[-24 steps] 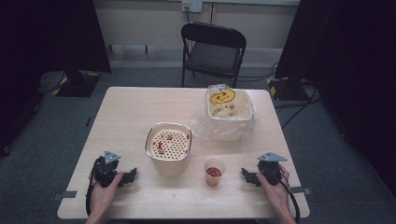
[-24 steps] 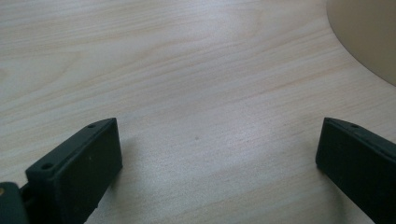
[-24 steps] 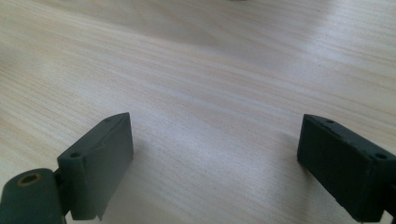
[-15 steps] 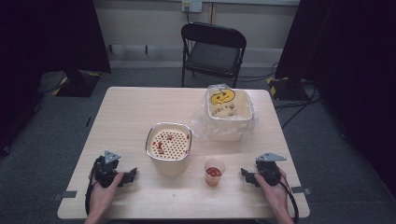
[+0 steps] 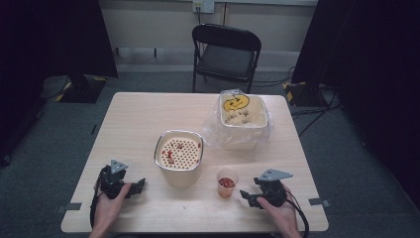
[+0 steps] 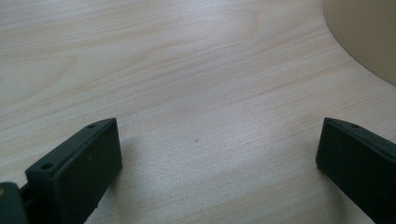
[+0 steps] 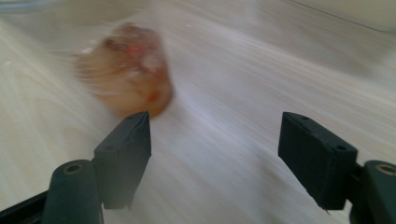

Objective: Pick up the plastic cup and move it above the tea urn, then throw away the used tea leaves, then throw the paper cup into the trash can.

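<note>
A small clear cup (image 5: 227,182) of red bits stands on the wooden table (image 5: 138,119), near the front. My right gripper (image 5: 246,197) lies just right of the cup with its jaws pointing at it. In the right gripper view the right gripper (image 7: 215,135) is open over bare wood, and the blurred cup (image 7: 123,70) sits beyond the left jaw. My left gripper (image 5: 139,186) rests at the front left, open. In the left gripper view the left gripper (image 6: 217,140) has nothing but table between its jaws.
A cream tub (image 5: 178,153) with a perforated insert and red bits stands mid-table; its wall (image 6: 369,37) shows in the left gripper view. A bagged container (image 5: 242,119) with a yellow pumpkin face sits at the back right. A black chair (image 5: 225,52) stands behind the table.
My right gripper has shifted a little to the left, toward the cup. The left gripper, the cup and the containers have stayed put.
</note>
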Tool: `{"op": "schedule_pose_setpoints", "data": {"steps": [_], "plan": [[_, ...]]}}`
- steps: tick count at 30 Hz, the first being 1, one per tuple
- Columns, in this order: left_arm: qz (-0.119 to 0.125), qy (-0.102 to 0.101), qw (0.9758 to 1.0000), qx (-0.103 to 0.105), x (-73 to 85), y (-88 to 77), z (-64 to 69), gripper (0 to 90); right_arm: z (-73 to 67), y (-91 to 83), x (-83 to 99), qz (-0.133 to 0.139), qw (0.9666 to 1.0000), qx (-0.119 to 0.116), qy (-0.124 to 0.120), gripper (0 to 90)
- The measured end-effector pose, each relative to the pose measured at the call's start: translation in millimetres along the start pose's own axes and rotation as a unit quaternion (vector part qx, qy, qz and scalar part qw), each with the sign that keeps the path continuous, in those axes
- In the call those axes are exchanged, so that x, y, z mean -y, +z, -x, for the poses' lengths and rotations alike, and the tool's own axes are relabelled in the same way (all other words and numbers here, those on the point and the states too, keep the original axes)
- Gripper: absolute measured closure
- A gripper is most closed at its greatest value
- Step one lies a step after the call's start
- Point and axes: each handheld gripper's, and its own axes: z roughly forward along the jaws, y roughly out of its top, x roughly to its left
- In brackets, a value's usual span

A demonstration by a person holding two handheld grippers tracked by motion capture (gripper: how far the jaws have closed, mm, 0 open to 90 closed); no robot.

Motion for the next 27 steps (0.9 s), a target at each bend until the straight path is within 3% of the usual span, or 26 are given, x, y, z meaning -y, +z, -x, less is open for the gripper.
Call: {"op": "schedule_pose_setpoints", "data": {"steps": [14, 19, 27], "plan": [[0.0, 0.0, 1.0, 0.0, 0.0, 0.0, 0.1, 0.0, -31.6, 16.0, -15.0, 0.01, 0.9971, -0.059, -0.047, 22.6], [0.0, 0.001, 1.0, 0.0, 0.0, -0.1, 0.0, 0.0, -39.3, 23.2, -21.6, 0.015, 0.9961, -0.069, -0.052, 22.1], [0.0, -0.001, 1.0, 0.0, 0.0, 0.0, 0.2, 0.0, -43.3, 33.3, -25.6, 0.017, 0.9963, -0.059, -0.06, 25.9]]}}
